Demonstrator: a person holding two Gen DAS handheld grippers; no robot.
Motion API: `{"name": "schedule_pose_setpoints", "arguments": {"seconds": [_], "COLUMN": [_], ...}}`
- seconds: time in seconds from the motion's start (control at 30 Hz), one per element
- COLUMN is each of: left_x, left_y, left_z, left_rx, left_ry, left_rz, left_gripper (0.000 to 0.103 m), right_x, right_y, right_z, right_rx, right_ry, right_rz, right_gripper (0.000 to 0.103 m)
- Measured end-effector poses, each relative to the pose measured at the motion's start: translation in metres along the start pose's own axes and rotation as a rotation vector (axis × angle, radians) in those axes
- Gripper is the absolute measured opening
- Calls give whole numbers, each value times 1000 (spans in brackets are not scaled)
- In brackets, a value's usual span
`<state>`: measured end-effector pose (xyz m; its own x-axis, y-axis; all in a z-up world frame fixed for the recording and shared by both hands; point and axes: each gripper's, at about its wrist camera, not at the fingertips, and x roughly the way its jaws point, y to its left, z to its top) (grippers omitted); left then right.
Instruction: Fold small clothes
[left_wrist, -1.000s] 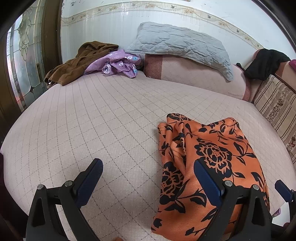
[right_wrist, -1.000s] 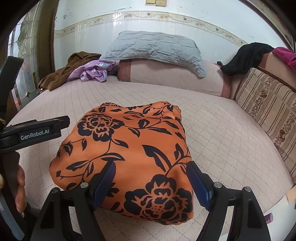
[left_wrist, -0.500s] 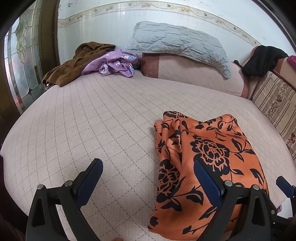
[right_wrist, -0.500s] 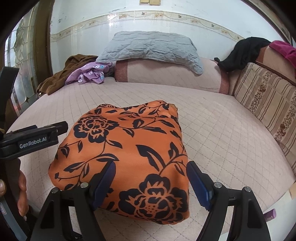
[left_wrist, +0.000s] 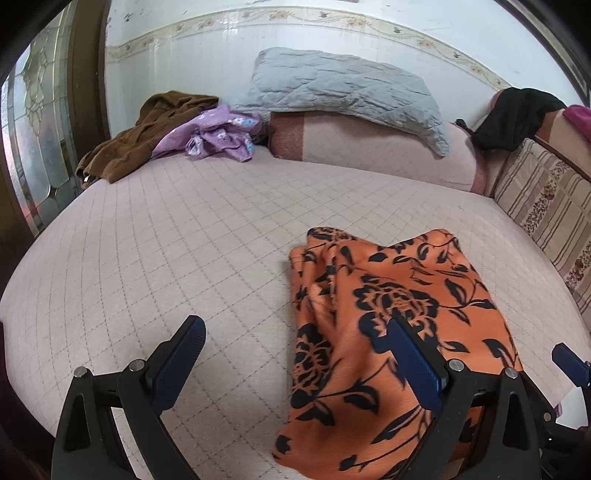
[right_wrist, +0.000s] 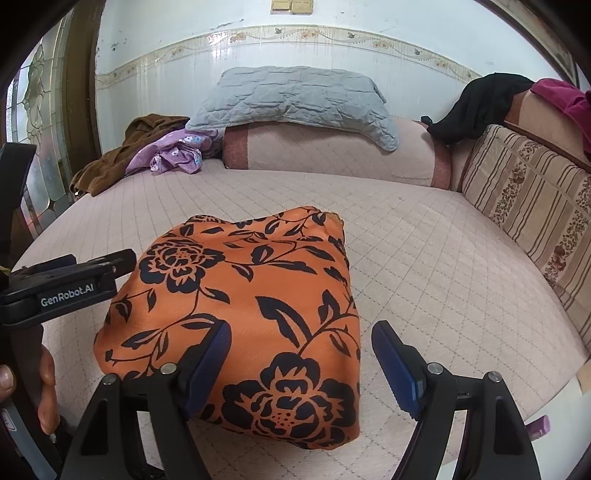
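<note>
An orange garment with black flowers (right_wrist: 251, 295) lies folded into a rough rectangle on the pink quilted bed (right_wrist: 424, 258). In the left wrist view it (left_wrist: 388, 314) lies at the lower right, with several layers showing at its left edge. My left gripper (left_wrist: 295, 350) is open and empty, held above the bed, with its right finger over the garment's left part. My right gripper (right_wrist: 301, 358) is open and empty, held over the garment's near edge. The left gripper (right_wrist: 66, 280) shows at the left of the right wrist view.
A brown garment (left_wrist: 136, 144) and a purple one (left_wrist: 218, 136) lie heaped at the bed's far left. A grey pillow (left_wrist: 343, 88) rests on a pink bolster (left_wrist: 369, 147). A striped cushion (right_wrist: 535, 206) and dark clothes (right_wrist: 476, 103) are at the right.
Both grippers have drawn back and risen slightly from the garment. The garment lies still in the same folded shape. Both stay open.
</note>
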<state>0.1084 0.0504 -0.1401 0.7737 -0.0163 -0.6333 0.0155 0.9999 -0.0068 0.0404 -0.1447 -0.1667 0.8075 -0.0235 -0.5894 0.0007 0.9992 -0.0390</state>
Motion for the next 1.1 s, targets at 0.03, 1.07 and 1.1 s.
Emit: {"name": "schedule_pose_setpoints", "arguments": {"seconds": [0.03, 1.07, 1.1], "left_x": [-1, -9, -10], "left_y": [-3, -51, -52], "left_z": [1, 20, 19], "left_rx": [8, 56, 62], "left_ry": [-2, -35, -56], "left_rz": [-5, -57, -57], "left_gripper": [98, 103, 103], "right_x": [0, -17, -17], "right_y": [-1, -31, -31], "right_z": [1, -3, -3], "right_rx": [-1, 11, 11], "right_ry": [-1, -25, -24], "right_rz": [-1, -65, -65], "right_gripper": [81, 81, 81]}}
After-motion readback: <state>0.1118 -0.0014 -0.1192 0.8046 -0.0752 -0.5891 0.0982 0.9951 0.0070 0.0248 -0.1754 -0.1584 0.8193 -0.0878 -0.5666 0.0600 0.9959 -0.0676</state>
